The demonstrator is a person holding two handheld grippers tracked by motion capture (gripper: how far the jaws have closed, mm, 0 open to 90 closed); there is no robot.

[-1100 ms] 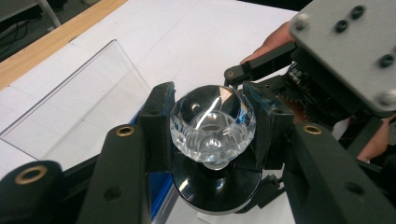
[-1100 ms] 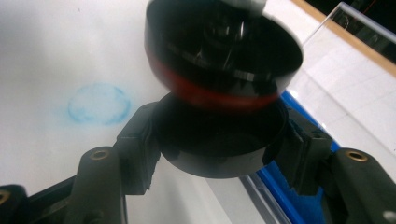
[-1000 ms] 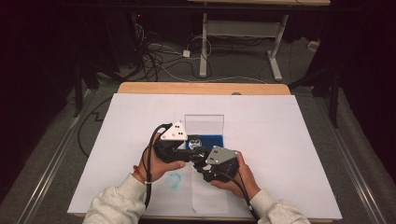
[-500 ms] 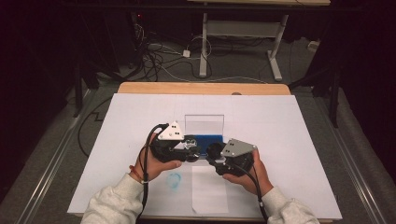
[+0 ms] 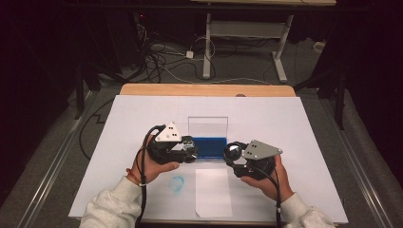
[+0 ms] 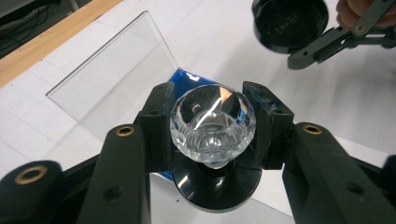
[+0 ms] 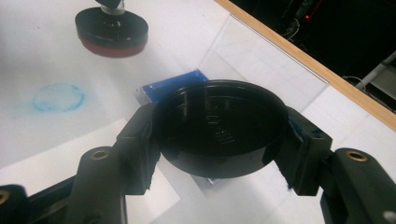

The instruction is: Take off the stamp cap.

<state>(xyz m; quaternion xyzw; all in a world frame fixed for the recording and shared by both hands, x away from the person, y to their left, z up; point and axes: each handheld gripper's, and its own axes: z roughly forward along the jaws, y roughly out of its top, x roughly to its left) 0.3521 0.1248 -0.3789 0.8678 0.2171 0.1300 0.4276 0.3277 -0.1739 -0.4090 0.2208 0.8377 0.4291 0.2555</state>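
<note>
Now your two grippers stand apart over the white surface [image 5: 304, 123], where half a second ago they were close together above the blue ink pad [image 5: 211, 147]. A clear upright panel [image 5: 207, 126] rises just beyond that pad, between and ahead of both sets of jaws. Below your right jaws lies a white sheet of paper [image 5: 214, 190], and a faint blue ring stamp mark [image 5: 177, 182] sits below your left ones. Your right gripper [image 7: 219, 135] is clamped on the round black cap [image 7: 219, 128], whose underside hides much of the pad. Your left gripper [image 6: 212, 126] squeezes the stamp [image 6: 212, 123] by its faceted clear knob, the black base beneath partly hidden by the jaws.
</note>
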